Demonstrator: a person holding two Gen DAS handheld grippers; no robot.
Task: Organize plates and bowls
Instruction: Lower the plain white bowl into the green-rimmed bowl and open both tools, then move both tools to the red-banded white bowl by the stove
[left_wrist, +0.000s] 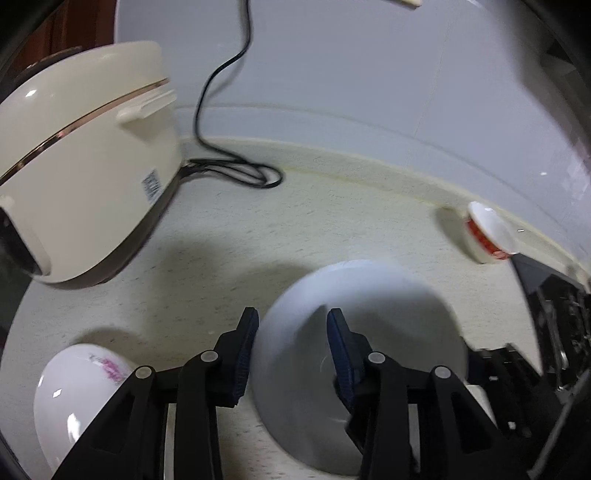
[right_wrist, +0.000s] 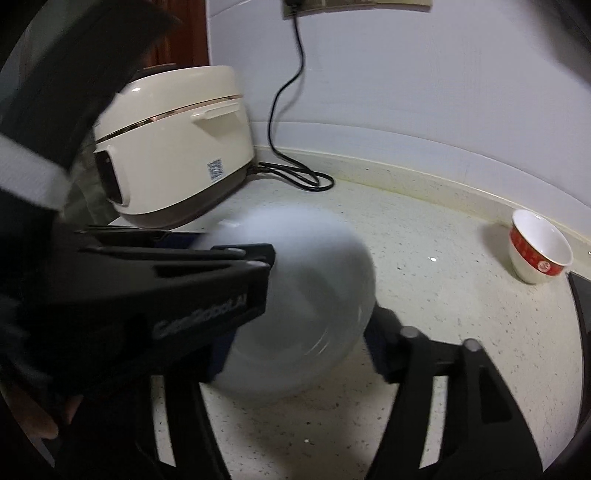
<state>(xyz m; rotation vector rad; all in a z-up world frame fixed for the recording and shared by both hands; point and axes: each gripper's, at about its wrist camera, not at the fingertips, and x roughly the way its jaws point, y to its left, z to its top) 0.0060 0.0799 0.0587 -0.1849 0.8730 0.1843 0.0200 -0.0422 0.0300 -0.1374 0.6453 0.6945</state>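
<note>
Two tongs meet on one pale bowl (left_wrist: 354, 332): my left tongs (left_wrist: 291, 350) straddle its near wall, one blue-padded finger (left_wrist: 243, 354) outside the rim and the other (left_wrist: 343, 354) inside the bowl, so I read them as clamped on that rim, though motion blur keeps me from seeing the contact itself. From the right wrist view the same bowl (right_wrist: 306, 302) sits tilted with its mouth turned toward me, blurred, between the fingers of my right tongs (right_wrist: 295, 354); the left finger is hidden behind the other rig and I cannot tell whether these tongs are gripping or slack. Whether the bowl touches the counter (left_wrist: 295, 229) I cannot tell either. Just to my left of the left tongs a white bowl with a pink flower print (left_wrist: 77, 398) lies close against the linkage, leaving little room on that side. Farther left a cream rice cooker (left_wrist: 85, 166) stands near the bowl, its black cord (left_wrist: 236, 173) looped on the counter behind it and running up the wall. To the right there is open speckled counter as far as a small red-banded bowl (right_wrist: 539, 247), which stands upright, well apart, near the raised back edge (right_wrist: 424, 177) where the counter meets the wall. A dark object (left_wrist: 554, 314) cuts in at the right margin beyond it.
</note>
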